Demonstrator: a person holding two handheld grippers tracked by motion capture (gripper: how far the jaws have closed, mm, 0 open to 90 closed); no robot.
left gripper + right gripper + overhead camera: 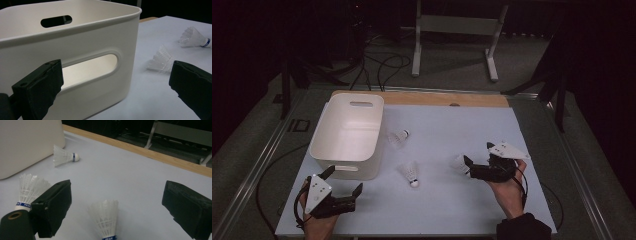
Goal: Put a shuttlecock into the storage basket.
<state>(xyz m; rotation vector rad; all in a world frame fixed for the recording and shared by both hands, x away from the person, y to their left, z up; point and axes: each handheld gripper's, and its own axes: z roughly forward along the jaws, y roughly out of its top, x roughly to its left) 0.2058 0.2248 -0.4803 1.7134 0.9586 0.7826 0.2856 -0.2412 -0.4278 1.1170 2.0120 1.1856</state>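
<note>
Three white shuttlecocks are on the pale blue table top (447,125). One (399,136) lies beside the white bin (347,135). One (410,172) stands mid-table. The third (459,163) sits right in front of my right gripper (474,162). In the right gripper view that third shuttlecock (106,220) stands on its cork between the open jaws of my right gripper (116,207), untouched. My left gripper (345,179) is open at the bin's near wall. The left gripper view has my left gripper (116,85) spread wide before the bin's handle slot (90,67).
The bin (75,45) looks empty inside. Two shuttlecocks (161,60) (195,37) lie to its right in the left gripper view. A wooden strip (422,97) edges the table's far side. Beyond it are cables (382,65) and a metal stand (457,25) on the floor.
</note>
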